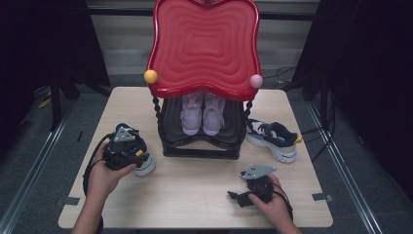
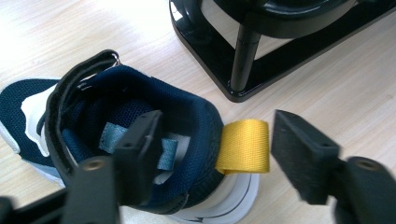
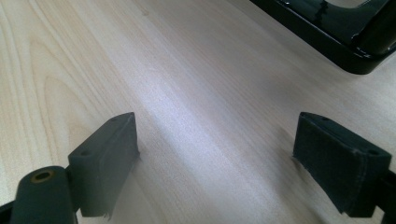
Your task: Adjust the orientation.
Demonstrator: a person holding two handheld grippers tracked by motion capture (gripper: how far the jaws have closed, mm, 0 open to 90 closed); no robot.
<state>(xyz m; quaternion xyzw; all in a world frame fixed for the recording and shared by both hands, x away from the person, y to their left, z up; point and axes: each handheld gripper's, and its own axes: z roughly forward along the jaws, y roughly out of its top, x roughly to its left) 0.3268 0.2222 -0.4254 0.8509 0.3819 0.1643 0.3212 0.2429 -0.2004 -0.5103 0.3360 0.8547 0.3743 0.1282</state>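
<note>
A navy and white sneaker with a yellow heel loop lies on the wooden table left of the rack, its toe end showing white in the high view. My left gripper straddles its heel: one jaw sits inside the shoe opening, the other stands outside past the loop, with a gap to it. The pads do not press on the shoe, so it is open. The matching sneaker lies right of the rack. My right gripper rests open over bare wood near the table's front.
A black shoe rack with a red wavy top tray stands at the table's middle back, a pair of pale pink shoes on its lower shelf. Its black base lies close beyond the held-over sneaker, and its corner shows ahead of the right gripper.
</note>
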